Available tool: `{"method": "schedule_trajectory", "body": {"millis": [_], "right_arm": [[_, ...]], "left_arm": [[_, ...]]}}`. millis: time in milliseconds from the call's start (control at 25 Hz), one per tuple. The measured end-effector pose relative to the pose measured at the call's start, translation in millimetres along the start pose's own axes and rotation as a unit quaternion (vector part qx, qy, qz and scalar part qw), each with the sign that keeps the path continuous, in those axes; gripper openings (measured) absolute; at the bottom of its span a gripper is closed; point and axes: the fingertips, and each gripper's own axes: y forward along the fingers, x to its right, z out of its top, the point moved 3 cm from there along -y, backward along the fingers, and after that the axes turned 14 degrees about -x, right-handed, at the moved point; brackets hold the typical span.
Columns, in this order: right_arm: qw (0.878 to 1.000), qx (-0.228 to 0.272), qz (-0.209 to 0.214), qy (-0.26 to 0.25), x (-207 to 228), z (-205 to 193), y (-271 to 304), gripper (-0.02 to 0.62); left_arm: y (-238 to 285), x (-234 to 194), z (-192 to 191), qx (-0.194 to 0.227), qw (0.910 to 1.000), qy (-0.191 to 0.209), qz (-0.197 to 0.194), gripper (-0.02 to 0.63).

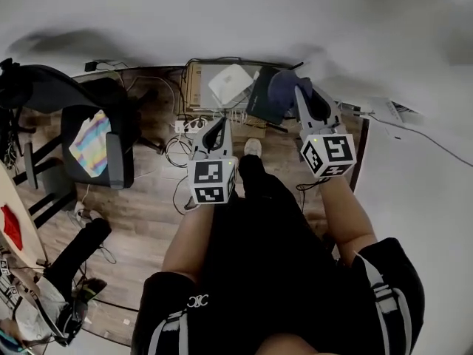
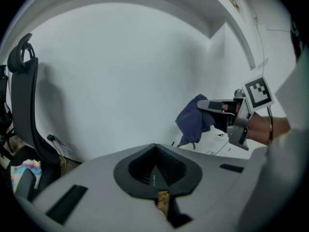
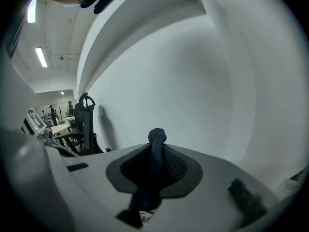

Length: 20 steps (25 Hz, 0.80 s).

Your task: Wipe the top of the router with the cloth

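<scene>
The white square router (image 1: 230,83) lies on a cardboard box (image 1: 195,87) by the wall, low on the floor ahead of me. My right gripper (image 1: 301,89) is shut on a dark blue cloth (image 1: 284,87), held up in the air to the right of the router. In the right gripper view the cloth (image 3: 155,161) runs up between the jaws of that gripper (image 3: 157,146). My left gripper (image 1: 216,126) hovers nearer to me than the router, shut and holding nothing. The left gripper view shows its closed jaws (image 2: 155,148) and, beyond them, the cloth (image 2: 194,120) hanging from the right gripper (image 2: 207,105).
A black office chair (image 1: 100,140) with a colourful cloth on its seat stands to the left. A power strip (image 1: 194,126) and cables lie on the wooden floor in front of the box. A dark flat object (image 1: 262,96) leans next to the router. A white desk (image 1: 414,176) fills the right side.
</scene>
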Motion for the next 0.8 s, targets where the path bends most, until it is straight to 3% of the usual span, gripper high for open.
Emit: {"method": "schedule_trajectory", "body": {"millis": [240,560,800], "right_arm": [[0.998,-0.039,0.006,0.041,23,-35,56,0.067],[0.981,-0.066,-0.042,0.175,52,-92,123,0.067],[0.968,-0.083,-0.078,0.222,77,-129,173,0.067]], "left_arm": [[36,-1,-26,-0.018,0.9996,-0.022,0.002,0.011],[75,-16,-65,-0.031,0.9987,-0.039,-0.007,0.011],[107,-40,-94,-0.045,0.9979,-0.043,-0.016,0.011]]}}
